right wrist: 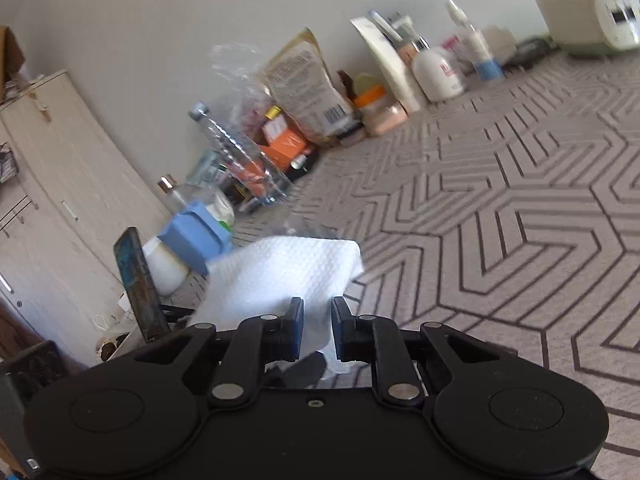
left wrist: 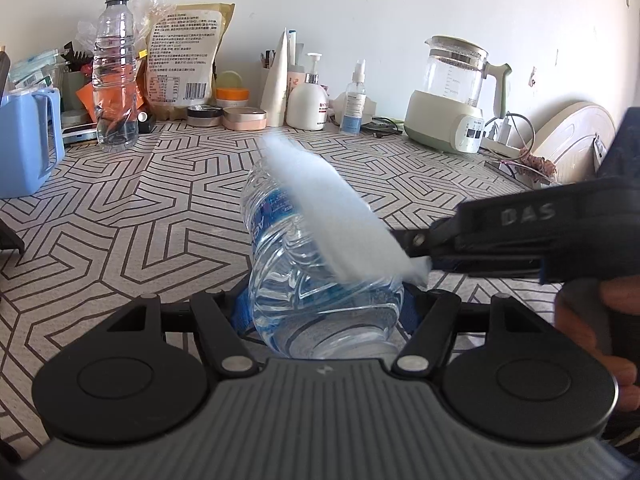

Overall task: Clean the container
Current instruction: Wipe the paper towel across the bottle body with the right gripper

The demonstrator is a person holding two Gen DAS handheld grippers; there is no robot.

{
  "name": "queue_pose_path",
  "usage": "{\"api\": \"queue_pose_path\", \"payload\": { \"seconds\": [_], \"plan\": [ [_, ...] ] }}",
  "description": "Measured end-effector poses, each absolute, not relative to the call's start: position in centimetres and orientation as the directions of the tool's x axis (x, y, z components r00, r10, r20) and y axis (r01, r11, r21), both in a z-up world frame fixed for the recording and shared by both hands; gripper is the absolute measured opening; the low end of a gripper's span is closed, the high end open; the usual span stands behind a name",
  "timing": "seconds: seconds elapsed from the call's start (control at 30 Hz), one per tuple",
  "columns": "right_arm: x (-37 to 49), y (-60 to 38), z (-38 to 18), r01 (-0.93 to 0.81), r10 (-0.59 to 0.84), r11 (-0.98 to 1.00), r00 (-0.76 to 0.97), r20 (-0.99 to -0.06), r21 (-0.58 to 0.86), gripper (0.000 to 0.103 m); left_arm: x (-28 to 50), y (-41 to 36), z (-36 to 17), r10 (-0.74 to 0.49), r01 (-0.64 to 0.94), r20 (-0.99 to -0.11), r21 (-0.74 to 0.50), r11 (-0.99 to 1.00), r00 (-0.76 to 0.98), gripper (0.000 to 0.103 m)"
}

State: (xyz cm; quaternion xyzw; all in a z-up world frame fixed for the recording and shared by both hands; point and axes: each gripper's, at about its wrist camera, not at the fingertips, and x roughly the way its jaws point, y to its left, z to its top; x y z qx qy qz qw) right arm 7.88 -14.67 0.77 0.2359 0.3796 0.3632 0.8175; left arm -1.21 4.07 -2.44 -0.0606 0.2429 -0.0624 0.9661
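Note:
My left gripper is shut on a clear plastic water bottle with a blue label, held above the patterned tablecloth and pointing away from the camera. My right gripper is shut on a white paper towel. In the left wrist view the right gripper comes in from the right and lays the towel, blurred by motion, across the top of the bottle. In the right wrist view the towel hides almost all of the bottle.
Along the wall stand an empty clear bottle, a food bag, jars, a lotion pump bottle, a spray bottle and a glass kettle. A blue jug stands at the left. A white cabinet is left of the table.

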Motion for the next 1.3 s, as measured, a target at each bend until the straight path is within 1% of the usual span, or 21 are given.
{"api": "queue_pose_path", "payload": {
  "seconds": [0.1, 0.33, 0.6, 0.8, 0.93, 1.13, 1.3],
  "plan": [
    [8.2, -14.7, 0.1, -0.401, 0.779, 0.618, 0.431, -0.456, 0.676, 0.020, -1.2, 3.9, -2.5, -0.143, 0.093, -0.465, -0.129, 0.987, 0.874, 0.067],
    [7.8, -14.8, 0.5, -0.403, 0.773, 0.625, 0.440, -0.457, 0.669, 0.020, -1.3, 3.9, -2.5, -0.149, 0.096, -0.465, -0.136, 0.986, 0.873, 0.067],
    [6.4, -14.9, 2.7, -0.453, 0.783, 0.611, 0.464, -0.414, 0.649, 0.020, -1.3, 3.8, -2.6, -0.142, 0.093, -0.462, -0.127, 0.988, 0.876, 0.067],
    [5.3, -14.0, 3.8, -0.495, 0.744, 0.665, 0.506, -0.436, 0.560, 0.020, -1.3, 3.8, -2.5, -0.139, 0.094, -0.467, -0.118, 0.988, 0.873, 0.067],
    [5.7, -14.2, 3.6, -0.496, 0.750, 0.658, 0.501, -0.431, 0.567, 0.020, -1.0, 3.8, -2.2, -0.136, 0.094, -0.471, -0.112, 0.989, 0.872, 0.067],
    [7.0, -14.0, 1.9, -0.454, 0.729, 0.682, 0.486, -0.482, 0.573, 0.020, -0.9, 3.8, -2.2, -0.138, 0.099, -0.473, -0.106, 0.989, 0.870, 0.067],
    [7.4, -14.1, 1.5, -0.435, 0.735, 0.675, 0.471, -0.488, 0.597, 0.020, -1.0, 3.9, -2.3, -0.143, 0.104, -0.473, -0.109, 0.989, 0.869, 0.067]
  ]
}}
